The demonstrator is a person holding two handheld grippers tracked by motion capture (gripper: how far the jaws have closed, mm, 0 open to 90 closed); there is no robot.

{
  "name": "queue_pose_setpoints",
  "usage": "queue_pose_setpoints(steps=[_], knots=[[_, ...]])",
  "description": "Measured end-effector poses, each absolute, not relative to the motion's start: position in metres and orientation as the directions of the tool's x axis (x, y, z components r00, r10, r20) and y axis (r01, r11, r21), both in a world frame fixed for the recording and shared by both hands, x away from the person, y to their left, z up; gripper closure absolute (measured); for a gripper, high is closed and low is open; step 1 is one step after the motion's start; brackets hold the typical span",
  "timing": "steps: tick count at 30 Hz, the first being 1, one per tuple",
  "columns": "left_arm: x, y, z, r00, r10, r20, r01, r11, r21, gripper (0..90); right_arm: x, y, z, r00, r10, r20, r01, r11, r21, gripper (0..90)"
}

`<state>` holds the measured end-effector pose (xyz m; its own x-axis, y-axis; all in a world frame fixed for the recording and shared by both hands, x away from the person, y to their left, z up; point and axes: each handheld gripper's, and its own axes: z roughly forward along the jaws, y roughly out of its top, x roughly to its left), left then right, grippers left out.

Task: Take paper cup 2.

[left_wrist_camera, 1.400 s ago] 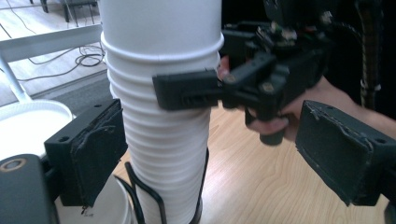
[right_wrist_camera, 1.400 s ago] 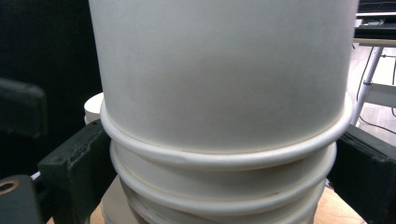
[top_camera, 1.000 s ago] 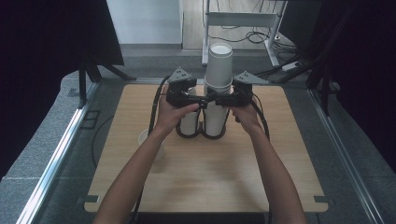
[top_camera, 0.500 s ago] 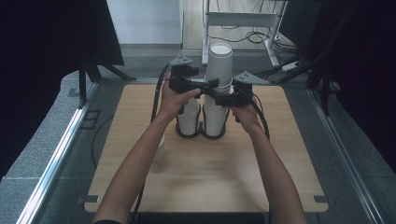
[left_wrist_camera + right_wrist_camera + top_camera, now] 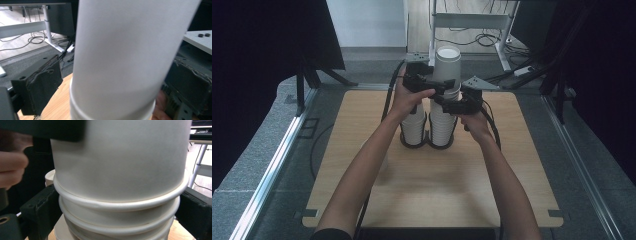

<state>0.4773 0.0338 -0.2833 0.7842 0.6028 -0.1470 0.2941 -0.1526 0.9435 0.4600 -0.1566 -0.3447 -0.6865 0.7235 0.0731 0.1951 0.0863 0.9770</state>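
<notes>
Two stacks of white paper cups stand in a black holder (image 5: pixel 427 144) on the wooden table: a short left stack (image 5: pixel 414 125) and a taller right stack (image 5: pixel 442 125). A top cup (image 5: pixel 448 62) pokes high out of the right stack. My left gripper (image 5: pixel 441 86) reaches round this top cup (image 5: pixel 125 55). Its jaws have just been opening, and the left pad (image 5: pixel 40 87) stands apart from the cup wall. My right gripper (image 5: pixel 443 106) is lower down, shut on the rolled rims of the right stack (image 5: pixel 120 220).
The table (image 5: pixel 512 165) ends in grey floor on both sides. Desk legs and cables (image 5: pixel 482 37) lie beyond the far edge. A pale cup-like shape (image 5: pixel 379 162) sits on the table, partly behind the left forearm.
My left hand has risen and shifted away from me, toward the top cup. The right hand and both stacks have stayed put.
</notes>
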Motion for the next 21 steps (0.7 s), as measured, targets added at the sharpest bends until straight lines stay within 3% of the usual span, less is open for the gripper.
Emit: queue_pose_setpoints(steps=[9, 13, 21], knots=[[0.489, 0.015, -0.292, 0.764, 0.629, -0.14, 0.314, -0.173, 0.934, 4.0, 0.46, -0.157, -0.344, -0.687, 0.723, 0.071, 0.198, 0.093, 0.976, 3.6], [0.485, 0.014, -0.291, 0.768, 0.632, -0.102, 0.272, -0.178, 0.946, 9.8, 0.46, -0.157, -0.345, -0.686, 0.724, 0.071, 0.195, 0.089, 0.977, 3.6], [0.482, 0.016, -0.281, 0.765, 0.638, -0.087, 0.242, -0.16, 0.957, 12.2, 0.46, -0.157, -0.345, -0.683, 0.727, 0.072, 0.192, 0.083, 0.978, 3.7]])
